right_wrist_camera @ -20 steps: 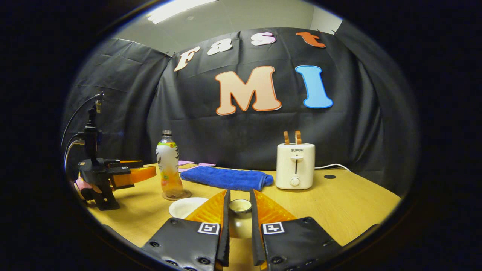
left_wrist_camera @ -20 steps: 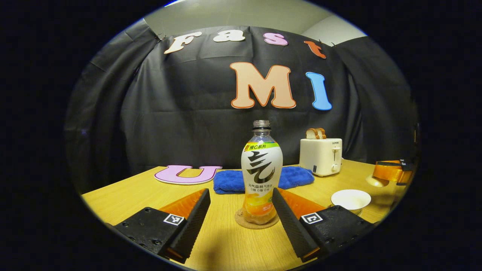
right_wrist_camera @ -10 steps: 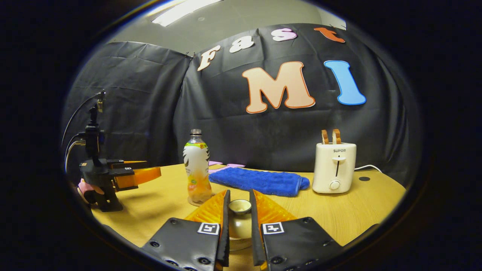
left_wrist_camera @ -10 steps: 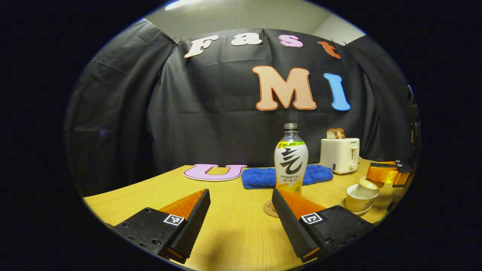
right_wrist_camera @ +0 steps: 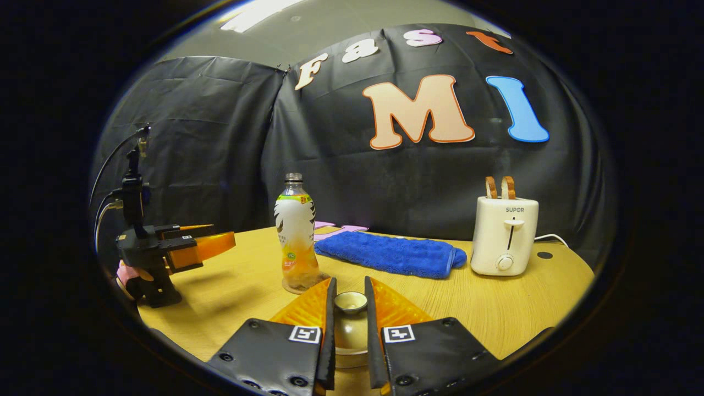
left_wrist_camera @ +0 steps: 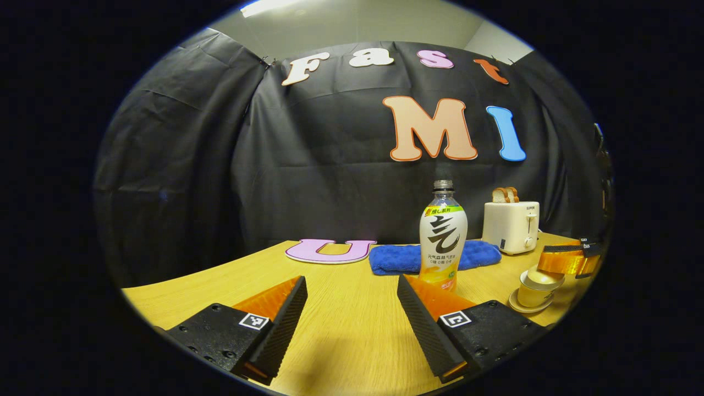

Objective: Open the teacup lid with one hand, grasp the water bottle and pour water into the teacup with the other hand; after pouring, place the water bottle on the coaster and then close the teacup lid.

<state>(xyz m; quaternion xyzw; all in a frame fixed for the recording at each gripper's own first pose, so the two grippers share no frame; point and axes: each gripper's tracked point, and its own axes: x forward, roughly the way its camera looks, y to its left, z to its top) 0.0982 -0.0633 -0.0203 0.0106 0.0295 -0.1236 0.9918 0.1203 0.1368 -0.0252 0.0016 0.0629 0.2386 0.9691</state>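
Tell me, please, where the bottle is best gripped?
Probably at the narrow waist of the bottle, coming level from the front with the open left tool. It stands upright on the coaster, uncapped, so its slim middle suits the fingers.

right gripper [right_wrist_camera: 348,324] clamping lid [right_wrist_camera: 350,301], bottle [right_wrist_camera: 297,236] beyond

1. Table [right_wrist_camera: 495,308]: light wood-grain top.
2. Coaster [right_wrist_camera: 286,287] lay on it, with the water bottle [right_wrist_camera: 297,236] standing upright on top.
3. Blue towel [right_wrist_camera: 393,254] lay flat behind the bottle, toward the wall.
4. White toaster [right_wrist_camera: 505,235] stood beside the towel's end.
5. Saucer [left_wrist_camera: 522,308] sat on the table under the teacup [left_wrist_camera: 534,290].
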